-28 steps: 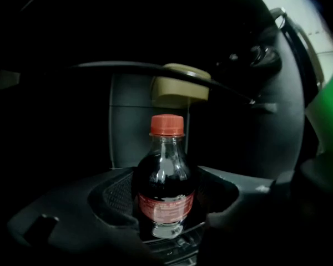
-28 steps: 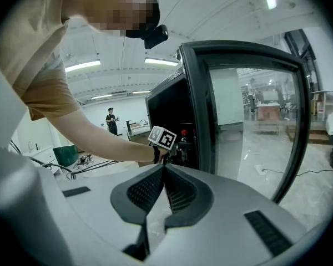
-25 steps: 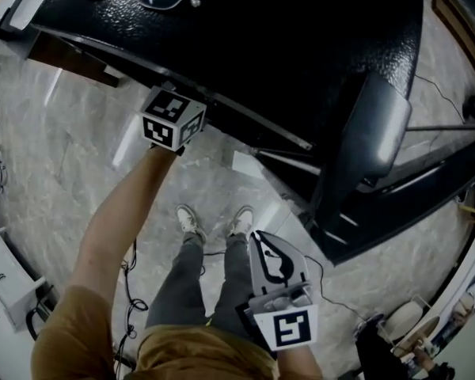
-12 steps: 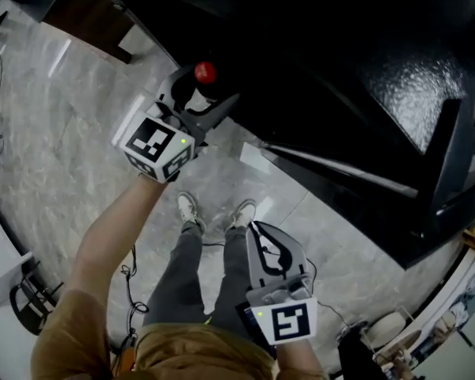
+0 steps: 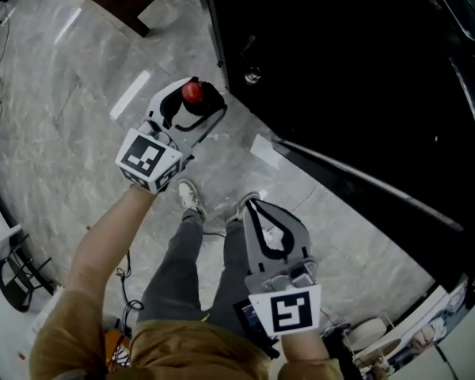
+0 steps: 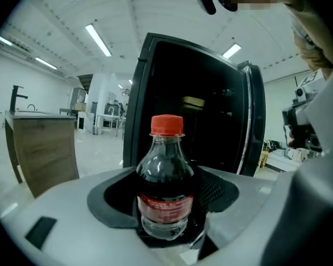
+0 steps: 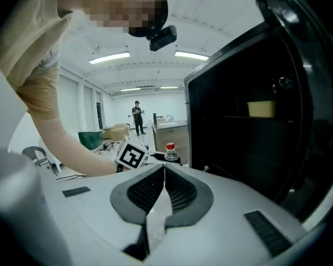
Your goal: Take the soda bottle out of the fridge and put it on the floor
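Clamping the soda bottle [image 6: 165, 182], the left gripper [image 5: 191, 108] is now carrying it clear of the fridge [image 5: 340, 77], leaving only the floor [image 5: 87, 70] placement

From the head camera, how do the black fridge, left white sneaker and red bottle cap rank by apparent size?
1. Glossy black fridge.
2. Left white sneaker, though it sits farther away.
3. Round red plastic cap of the soda bottle.

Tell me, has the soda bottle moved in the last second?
Yes. Held in the left hand-held gripper, the soda bottle has come out from the black fridge toward the person's shoes.
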A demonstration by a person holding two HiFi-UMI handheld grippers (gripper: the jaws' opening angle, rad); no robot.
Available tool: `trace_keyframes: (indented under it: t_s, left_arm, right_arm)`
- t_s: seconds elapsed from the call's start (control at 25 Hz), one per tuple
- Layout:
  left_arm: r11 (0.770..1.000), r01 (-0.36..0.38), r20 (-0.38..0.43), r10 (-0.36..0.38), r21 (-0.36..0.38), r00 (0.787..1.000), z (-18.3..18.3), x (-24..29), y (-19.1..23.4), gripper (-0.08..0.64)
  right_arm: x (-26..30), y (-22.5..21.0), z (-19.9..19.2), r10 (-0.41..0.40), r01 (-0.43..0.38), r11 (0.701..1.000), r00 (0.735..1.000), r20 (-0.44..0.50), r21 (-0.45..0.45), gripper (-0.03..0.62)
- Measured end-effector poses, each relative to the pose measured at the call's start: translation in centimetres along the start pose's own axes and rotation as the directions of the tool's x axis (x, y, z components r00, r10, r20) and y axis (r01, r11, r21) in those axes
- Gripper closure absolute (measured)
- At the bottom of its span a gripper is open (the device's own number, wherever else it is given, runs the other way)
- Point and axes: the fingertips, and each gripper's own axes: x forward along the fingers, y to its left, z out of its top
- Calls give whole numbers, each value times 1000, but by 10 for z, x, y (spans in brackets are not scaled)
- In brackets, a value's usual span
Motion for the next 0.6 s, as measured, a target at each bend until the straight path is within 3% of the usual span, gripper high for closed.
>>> trace_keyframes:
  t_s: [0.32,0.6]
  left_arm:
    - [998,-1,-16,0,-70,1000,-50,-37,26,256]
    - [996,-11,-12,10,-83,1000,-115,-63,51,256]
  right_arm:
    - [58,17,-10,20,-21,997,1000,-21,-71,590]
    - [117,25,-61,109,-127,963,990,-87,-236,589]
